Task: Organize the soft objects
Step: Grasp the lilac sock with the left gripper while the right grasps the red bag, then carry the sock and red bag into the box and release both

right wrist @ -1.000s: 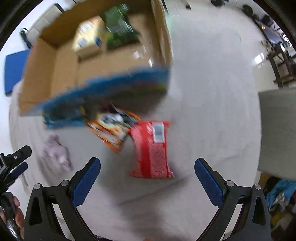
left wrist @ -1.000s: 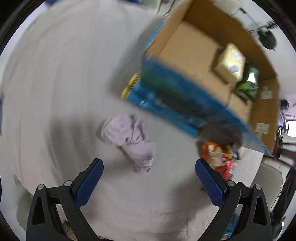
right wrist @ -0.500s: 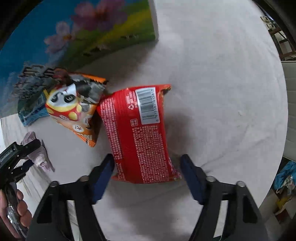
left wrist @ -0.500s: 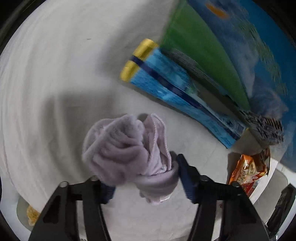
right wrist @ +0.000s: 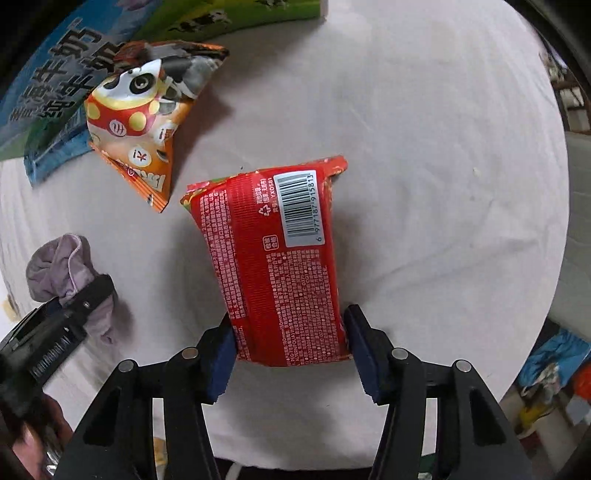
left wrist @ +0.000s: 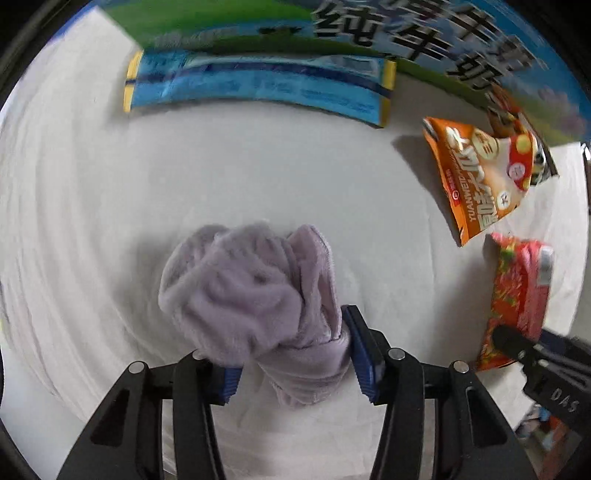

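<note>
The left gripper has its fingers pinched on a bunched purple cloth lying on the white sheet. To the right of the cloth, the right gripper clamps the near end of a red packet. An orange snack bag lies beyond the cloth, beside a printed box.

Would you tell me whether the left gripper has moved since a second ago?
Yes: the left gripper has advanced toward the printed box and closed on the purple cloth.
</note>
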### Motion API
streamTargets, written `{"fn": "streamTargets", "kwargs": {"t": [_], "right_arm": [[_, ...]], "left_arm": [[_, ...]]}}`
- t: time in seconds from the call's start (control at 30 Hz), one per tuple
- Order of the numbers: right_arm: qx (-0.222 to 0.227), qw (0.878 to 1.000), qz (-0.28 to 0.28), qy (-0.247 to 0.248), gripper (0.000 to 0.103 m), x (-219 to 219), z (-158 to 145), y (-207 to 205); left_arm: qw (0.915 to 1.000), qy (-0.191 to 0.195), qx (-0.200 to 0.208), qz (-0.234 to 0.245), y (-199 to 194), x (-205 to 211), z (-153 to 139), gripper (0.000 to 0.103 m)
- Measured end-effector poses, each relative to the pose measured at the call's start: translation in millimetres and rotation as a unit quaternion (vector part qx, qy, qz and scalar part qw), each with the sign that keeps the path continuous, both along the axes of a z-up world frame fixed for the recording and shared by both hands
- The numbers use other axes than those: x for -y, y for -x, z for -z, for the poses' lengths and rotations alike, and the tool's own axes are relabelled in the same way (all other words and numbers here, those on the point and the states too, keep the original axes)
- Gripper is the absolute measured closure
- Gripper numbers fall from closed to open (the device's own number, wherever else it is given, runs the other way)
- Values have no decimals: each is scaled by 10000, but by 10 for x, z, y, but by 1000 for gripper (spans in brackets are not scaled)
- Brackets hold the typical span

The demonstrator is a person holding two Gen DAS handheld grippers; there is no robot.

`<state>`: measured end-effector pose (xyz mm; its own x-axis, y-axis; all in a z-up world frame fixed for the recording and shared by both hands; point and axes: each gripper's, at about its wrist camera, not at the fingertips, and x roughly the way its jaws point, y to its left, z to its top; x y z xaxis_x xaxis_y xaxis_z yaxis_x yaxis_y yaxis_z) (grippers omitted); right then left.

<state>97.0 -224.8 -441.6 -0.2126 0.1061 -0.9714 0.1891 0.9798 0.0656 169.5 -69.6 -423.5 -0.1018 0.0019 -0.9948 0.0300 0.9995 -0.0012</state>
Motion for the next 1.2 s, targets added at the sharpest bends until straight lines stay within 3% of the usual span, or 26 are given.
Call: {"fn": "streamTargets", "kwargs": {"t": [0.27, 0.47, 0.7, 0.9, 1.2], "right_arm": [[31, 9998, 78, 181, 41, -321, 74, -143], [15, 9996, 43, 290, 43, -437, 113, -156], [51, 9997, -20, 249, 51, -538, 24, -201], [254, 9995, -120, 117, 53, -565, -225, -145], [883, 9955, -326, -135, 54, -602, -1002, 5]], "left_arm": [[10000, 53, 6, 16, -67, 155, 13, 56], [10000, 81, 55, -13, -118, -173, 54, 59], [9999, 112, 90, 25, 69, -261, -193, 61], [9988, 286, 349, 194, 128, -168, -574, 61], [9931, 652, 831, 511, 181, -25, -1341, 61]]}}
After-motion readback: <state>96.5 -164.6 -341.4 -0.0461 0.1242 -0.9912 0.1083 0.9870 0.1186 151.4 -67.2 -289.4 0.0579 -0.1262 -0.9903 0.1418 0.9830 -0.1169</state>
